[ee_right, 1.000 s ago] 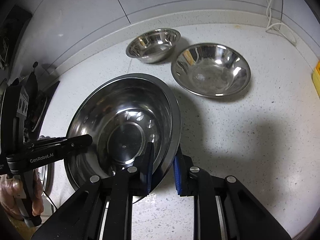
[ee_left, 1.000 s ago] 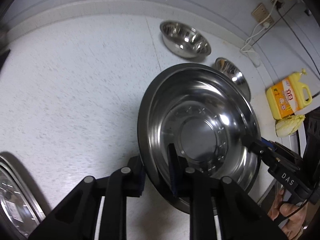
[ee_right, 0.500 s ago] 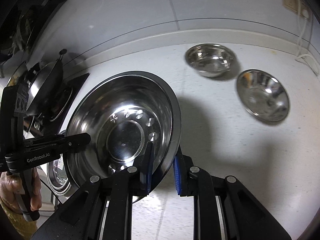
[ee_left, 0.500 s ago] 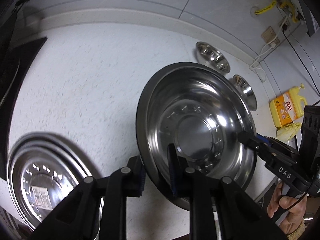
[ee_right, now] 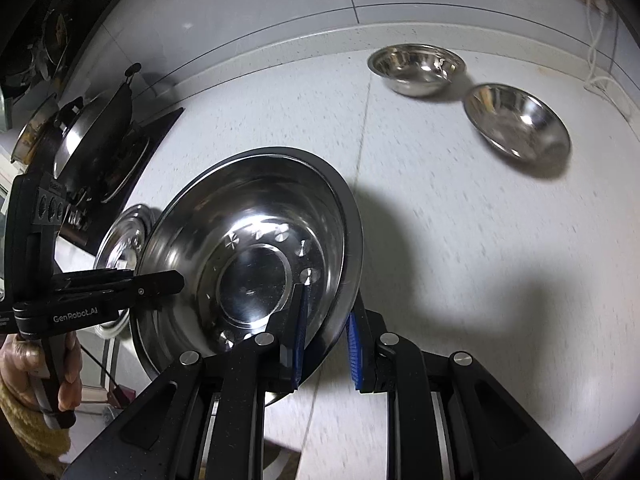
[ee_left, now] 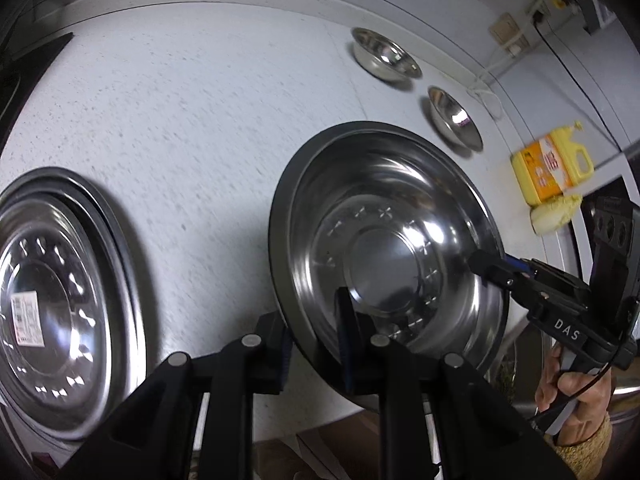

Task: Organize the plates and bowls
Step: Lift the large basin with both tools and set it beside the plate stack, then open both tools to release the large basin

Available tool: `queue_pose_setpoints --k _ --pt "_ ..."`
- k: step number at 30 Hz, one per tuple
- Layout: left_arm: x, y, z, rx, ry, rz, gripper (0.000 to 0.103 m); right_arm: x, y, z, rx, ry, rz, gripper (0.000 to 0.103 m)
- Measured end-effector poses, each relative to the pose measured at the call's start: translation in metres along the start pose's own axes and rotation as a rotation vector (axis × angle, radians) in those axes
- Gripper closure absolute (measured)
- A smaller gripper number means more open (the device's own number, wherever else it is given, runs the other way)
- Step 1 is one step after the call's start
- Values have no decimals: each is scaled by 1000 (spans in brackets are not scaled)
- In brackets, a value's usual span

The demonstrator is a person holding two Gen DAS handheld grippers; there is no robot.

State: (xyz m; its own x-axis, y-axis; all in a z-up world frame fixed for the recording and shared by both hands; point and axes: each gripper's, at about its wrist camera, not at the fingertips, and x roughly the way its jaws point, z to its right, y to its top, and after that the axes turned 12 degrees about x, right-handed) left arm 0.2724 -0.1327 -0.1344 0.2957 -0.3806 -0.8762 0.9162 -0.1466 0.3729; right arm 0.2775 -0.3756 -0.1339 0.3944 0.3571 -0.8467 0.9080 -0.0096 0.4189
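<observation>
A large, shallow stainless-steel plate with a dark rolled rim [ee_left: 384, 248] hangs above the speckled white surface [ee_left: 192, 120], carried by both hands at once. The left hand-held gripper [ee_left: 314, 344] is clamped on the near edge of its rim, one pad inside the dish and one outside; the right hand-held gripper [ee_right: 328, 332] pinches the opposite edge the same way. Gripping two sides likely keeps so wide a plate from tipping or slipping. A matching steel plate with a label [ee_left: 52, 304] lies on the surface to the left, probably the stack it is meant to join. Two small steel bowls [ee_right: 418, 66] sit well apart near the wall, seemingly grouped by kind.
</observation>
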Motion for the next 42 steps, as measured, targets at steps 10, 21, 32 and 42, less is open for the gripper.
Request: queue_pose_setpoints --k 10,21,32,42 --pt "27 -9 16 37 -3 -48 84 -1 -21 31 54 -17 -14 86" --pt "15 -8 2 3 15 -5 56 -10 -20 42 69 -2 10 86" --pt "-26 17 5 -28 -50 88 55 -33 -4 63 71 -34 57 79" --pt "3 98 30 28 -113 79 49 -50 35 109 126 -102 116 61"
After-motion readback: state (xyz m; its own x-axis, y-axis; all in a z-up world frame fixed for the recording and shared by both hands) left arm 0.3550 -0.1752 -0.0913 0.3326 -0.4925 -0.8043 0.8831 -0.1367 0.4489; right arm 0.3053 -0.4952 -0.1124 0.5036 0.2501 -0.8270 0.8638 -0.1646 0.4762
